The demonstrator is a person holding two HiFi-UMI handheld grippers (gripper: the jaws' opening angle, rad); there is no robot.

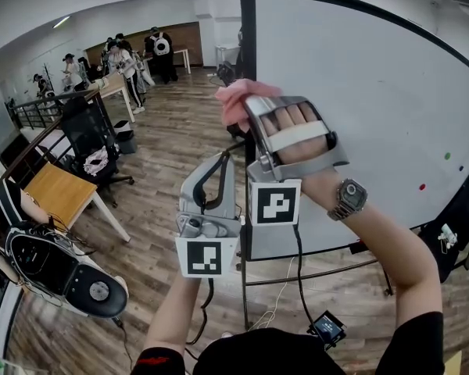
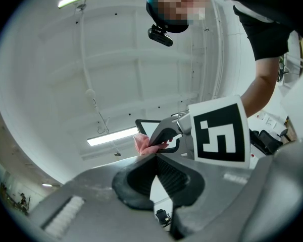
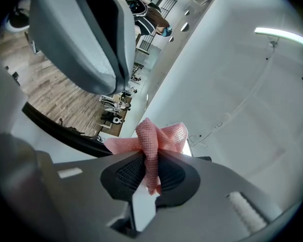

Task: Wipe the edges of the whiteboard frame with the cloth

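Two grippers are held up in front of the left side of a large whiteboard (image 1: 359, 108) that stands on a metal stand on a wooden floor (image 1: 172, 139). The right gripper (image 1: 246, 106) is the higher and farther one. Its jaws are clenched on a pink cloth (image 3: 154, 140); in the right gripper view the cloth is pinched between the two dark ribbed pads, one end hangs down between them, and the rest spreads out beyond the tips. In the head view the cloth (image 1: 233, 98) lies at the black frame (image 1: 246, 45) on the left edge of the board, in its upper half, and it seems to touch this edge. The hand in the right gripper wears a wrist watch (image 1: 349, 198).

The left gripper (image 1: 221, 162) is lower and nearer, just left of the right one, and it points upward. In the left gripper view its jaws (image 2: 154, 158) are closed, tips together, and nothing is between them; the cloth (image 2: 143, 144) shows beyond them in the other gripper.

To the left there are a wooden table (image 1: 59, 194) and a black chair (image 1: 94, 143). Several people (image 1: 133, 61) stand far away in the room.
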